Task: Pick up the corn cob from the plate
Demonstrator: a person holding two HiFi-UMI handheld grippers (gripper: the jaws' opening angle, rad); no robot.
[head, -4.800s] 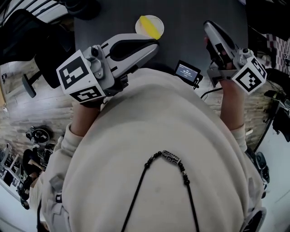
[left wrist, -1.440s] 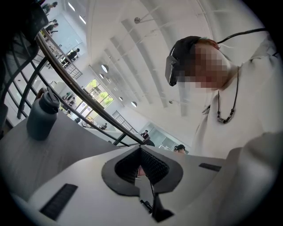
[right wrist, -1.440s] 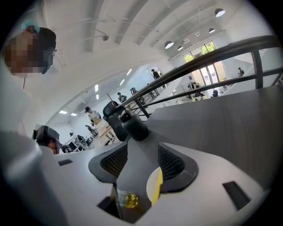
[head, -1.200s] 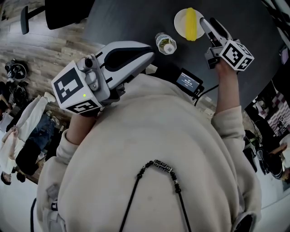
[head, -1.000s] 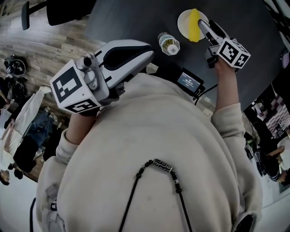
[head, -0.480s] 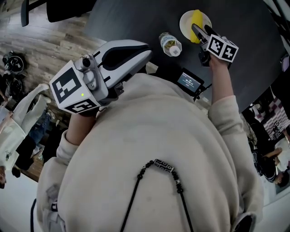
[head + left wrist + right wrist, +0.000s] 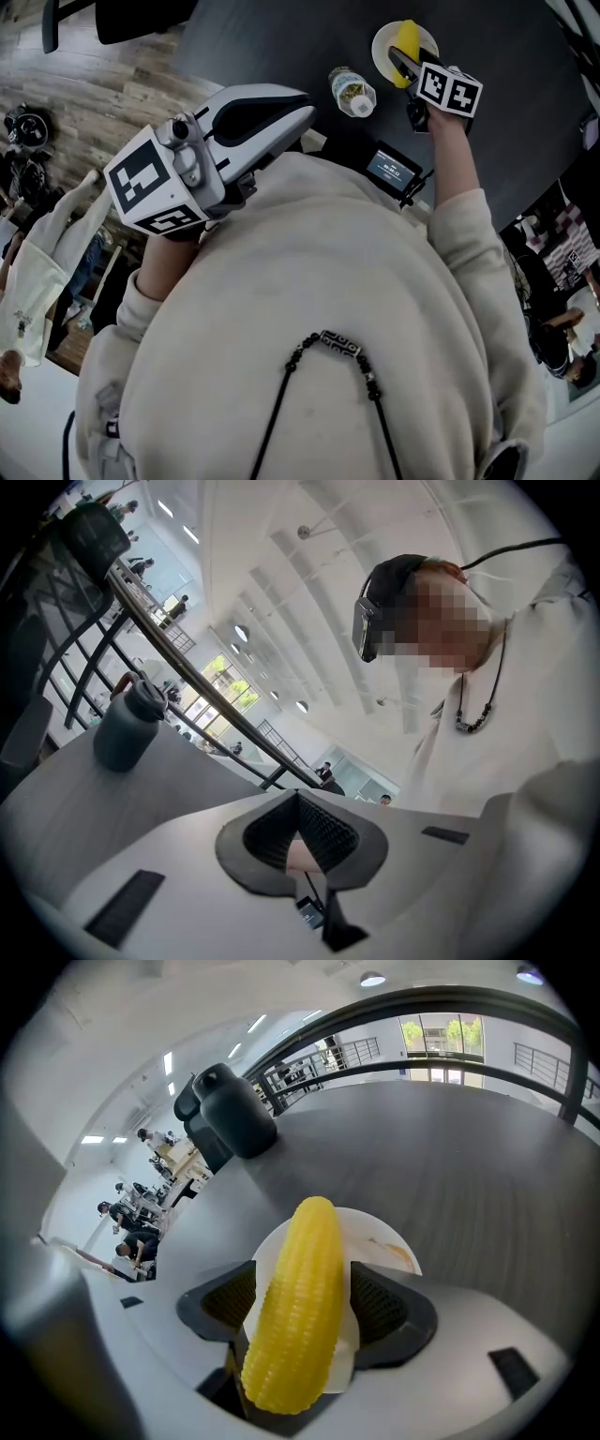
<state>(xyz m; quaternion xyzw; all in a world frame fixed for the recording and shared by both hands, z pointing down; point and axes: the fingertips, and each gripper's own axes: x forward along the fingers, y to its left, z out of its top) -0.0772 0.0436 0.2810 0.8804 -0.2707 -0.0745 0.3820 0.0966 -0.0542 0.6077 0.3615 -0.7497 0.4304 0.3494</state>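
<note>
A yellow corn cob (image 7: 405,37) lies on a small white plate (image 7: 384,49) on the dark table. In the right gripper view the corn cob (image 7: 298,1316) runs lengthwise between the two dark pads (image 7: 382,1303), with the plate (image 7: 384,1237) under it. My right gripper (image 7: 400,58) points steeply down over it, open, its pads on either side of the cob and not pressing. My left gripper (image 7: 307,101) is held level near my chest, far from the plate, shut and empty; its tips (image 7: 298,797) meet.
A plastic water bottle (image 7: 352,92) stands just left of the plate. A small device with a lit screen (image 7: 391,167) lies near the table edge by my body. A dark jug (image 7: 228,1110) stands beyond the plate. Wooden floor lies to the left.
My right gripper came down and forward onto the plate and now straddles the corn cob. The left gripper has stayed where it was.
</note>
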